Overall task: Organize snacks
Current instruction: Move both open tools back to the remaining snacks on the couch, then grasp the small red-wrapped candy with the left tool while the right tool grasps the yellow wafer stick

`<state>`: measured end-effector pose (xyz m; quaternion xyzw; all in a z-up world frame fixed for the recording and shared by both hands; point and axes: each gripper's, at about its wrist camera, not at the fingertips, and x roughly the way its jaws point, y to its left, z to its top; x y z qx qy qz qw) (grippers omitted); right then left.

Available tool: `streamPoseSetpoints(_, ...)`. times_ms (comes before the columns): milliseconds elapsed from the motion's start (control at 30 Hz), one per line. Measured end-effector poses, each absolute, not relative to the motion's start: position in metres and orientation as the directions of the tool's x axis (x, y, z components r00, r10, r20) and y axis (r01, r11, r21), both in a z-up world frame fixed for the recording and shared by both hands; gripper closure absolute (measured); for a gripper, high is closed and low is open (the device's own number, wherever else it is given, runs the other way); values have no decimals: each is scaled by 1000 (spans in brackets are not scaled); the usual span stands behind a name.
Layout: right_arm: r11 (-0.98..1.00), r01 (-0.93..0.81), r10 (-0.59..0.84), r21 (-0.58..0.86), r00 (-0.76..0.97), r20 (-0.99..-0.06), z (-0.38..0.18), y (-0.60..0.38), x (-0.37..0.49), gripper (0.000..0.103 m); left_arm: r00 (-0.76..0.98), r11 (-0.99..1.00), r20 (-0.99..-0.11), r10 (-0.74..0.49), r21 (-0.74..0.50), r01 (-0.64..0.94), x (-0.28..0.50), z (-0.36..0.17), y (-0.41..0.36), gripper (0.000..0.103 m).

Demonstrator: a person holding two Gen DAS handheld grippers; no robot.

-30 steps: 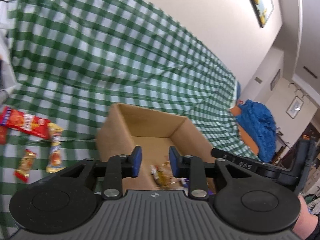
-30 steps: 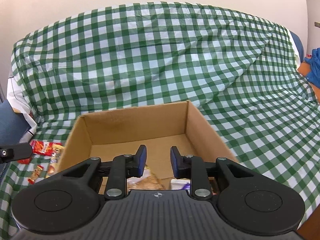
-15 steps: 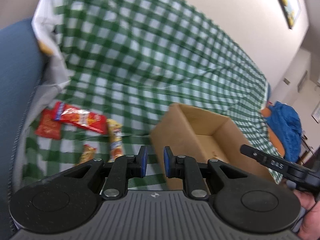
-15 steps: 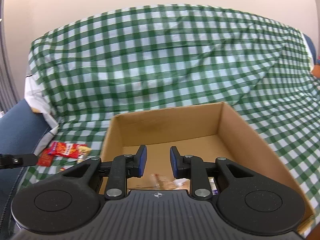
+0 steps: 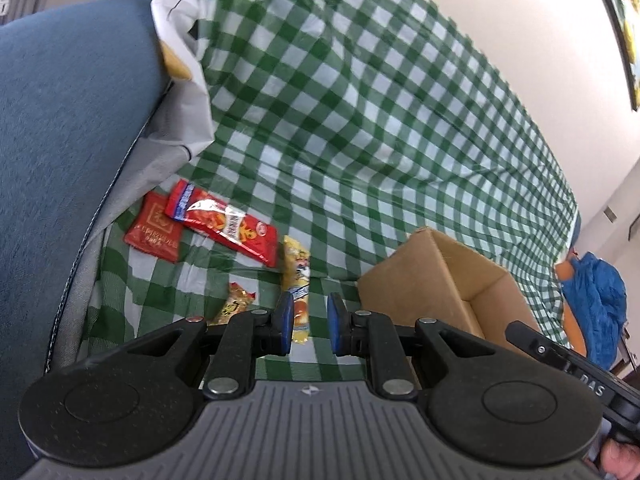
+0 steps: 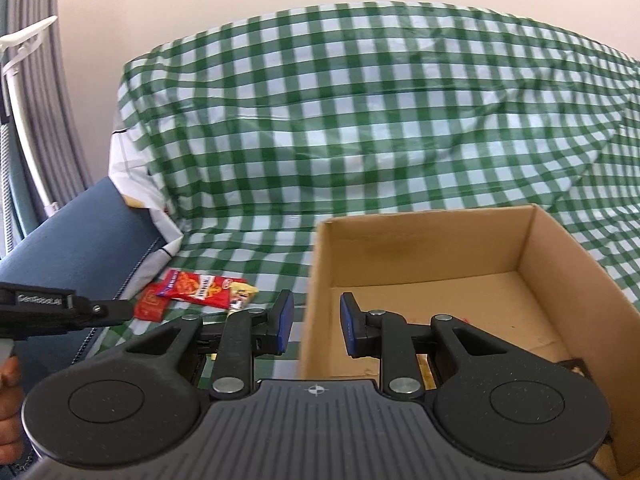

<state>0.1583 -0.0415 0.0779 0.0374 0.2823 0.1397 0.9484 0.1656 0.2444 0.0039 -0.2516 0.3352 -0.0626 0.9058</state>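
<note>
Several snack packets lie on the green checked cloth: a long red packet, a flat red sachet, a yellow tube packet and a small orange-yellow packet. My left gripper is open and empty, just above the near end of the yellow tube packet. An open cardboard box stands to the right. My right gripper is open and empty, straddling the box's left wall. The red packet also shows in the right wrist view.
A blue sofa arm rises at the left, with a white sheet draped beside it. A blue bundle lies far right. The box floor holds small items mostly hidden behind my right gripper.
My left gripper has swung left from over the box to the loose packets. My right gripper has shifted left to the box's left wall. Both stay open.
</note>
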Motion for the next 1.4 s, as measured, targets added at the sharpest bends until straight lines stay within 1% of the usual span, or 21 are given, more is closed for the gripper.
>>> streamPoseSetpoints(367,948,-274,319,164,785,-531,71,-33,167,76,771,858,-585,-251,-503,-103,173,-27,251,84)
streamPoseSetpoints(433,946,-278,324,168,781,-534,69,-31,168,76,768,865,-600,-224,-485,-127,176,-32,253,84)
streamPoseSetpoints(533,942,-292,335,167,774,-538,65,-26,169,76,786,886,-590,-184,-447,-128,175,-39,252,83)
streamPoseSetpoints(667,935,-315,351,161,771,-532,63,-18,170,76,772,928,-620,-141,-354,-115,181,-55,242,83)
streamPoseSetpoints(733,931,-326,361,163,769,-527,62,-14,170,76,775,933,-617,-140,-343,-105,185,-58,238,79)
streamPoseSetpoints(800,929,-332,367,163,767,-526,62,-8,171,76,776,935,-615,-143,-341,-97,189,-62,235,68)
streamPoseSetpoints(933,923,-341,381,179,742,-551,54,14,177,76,759,942,-637,-134,-321,-103,200,-72,231,66)
streamPoseSetpoints(1067,929,-339,360,148,734,-576,39,44,189,76,737,939,-665,-123,-319,-131,207,-80,237,66)
streamPoseSetpoints(1133,937,-319,341,146,734,-588,31,53,199,76,718,939,-686,-119,-312,-142,209,-85,239,67)
streamPoseSetpoints(1200,943,-297,326,151,731,-600,22,60,210,76,717,941,-687,-115,-307,-143,208,-85,241,75)
streamPoseSetpoints(1233,946,-287,319,152,728,-607,18,63,214,76,717,938,-686,-122,-316,-143,208,-85,242,77)
streamPoseSetpoints(1267,950,-276,307,149,725,-617,12,66,220,75,717,933,-684,-131,-330,-144,207,-85,244,88)
streamPoseSetpoints(1300,953,-265,298,148,719,-627,7,69,226,74,718,929,-683,-139,-340,-144,207,-85,246,92)
streamPoseSetpoints(1400,956,-246,288,160,691,-663,-10,77,242,68,718,927,-682,-140,-345,-147,205,-84,248,92)
